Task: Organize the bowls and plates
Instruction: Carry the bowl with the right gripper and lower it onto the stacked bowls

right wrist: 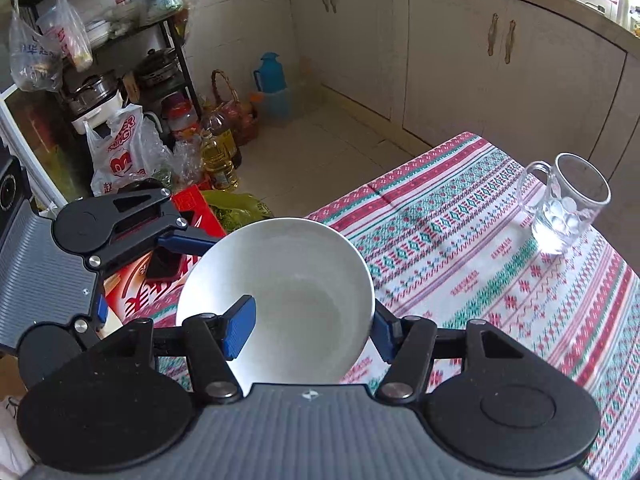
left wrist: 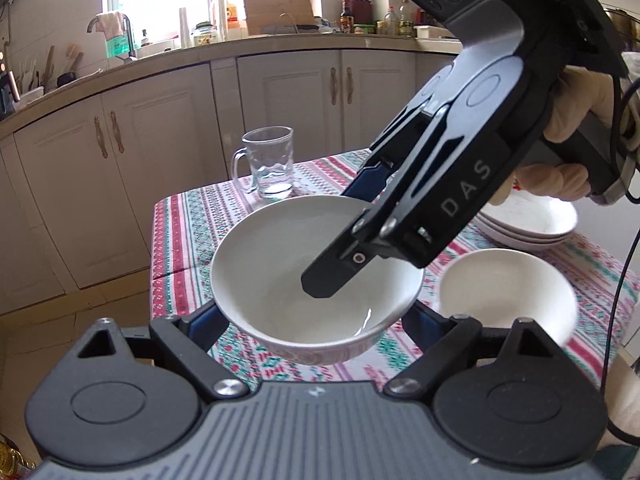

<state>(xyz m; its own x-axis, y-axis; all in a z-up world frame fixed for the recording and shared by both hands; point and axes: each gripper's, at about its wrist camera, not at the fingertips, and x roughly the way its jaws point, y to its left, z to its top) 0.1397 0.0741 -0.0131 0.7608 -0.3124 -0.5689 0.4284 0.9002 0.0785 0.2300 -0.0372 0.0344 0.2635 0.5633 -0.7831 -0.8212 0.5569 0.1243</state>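
A white bowl (left wrist: 288,280) hangs tilted above the patterned tablecloth (left wrist: 188,240). In the left wrist view my left gripper (left wrist: 316,320) has its blue fingers (left wrist: 208,320) on either side of the bowl's base. My right gripper (left wrist: 340,236) comes in from the upper right, one finger inside the bowl and one outside, shut on its far rim. In the right wrist view the same bowl (right wrist: 288,300) sits between my right gripper's (right wrist: 310,332) pads (right wrist: 240,328), and the left gripper (right wrist: 184,248) holds its far side. A second white bowl (left wrist: 504,284) and a stack of plates (left wrist: 528,224) lie to the right.
A glass mug (left wrist: 270,166) stands on the table's far side; it also shows in the right wrist view (right wrist: 564,204). Kitchen cabinets (left wrist: 160,148) lie behind the table. On the floor, left of the table, are oil bottles (right wrist: 218,156), bags and a shelf rack (right wrist: 120,60).
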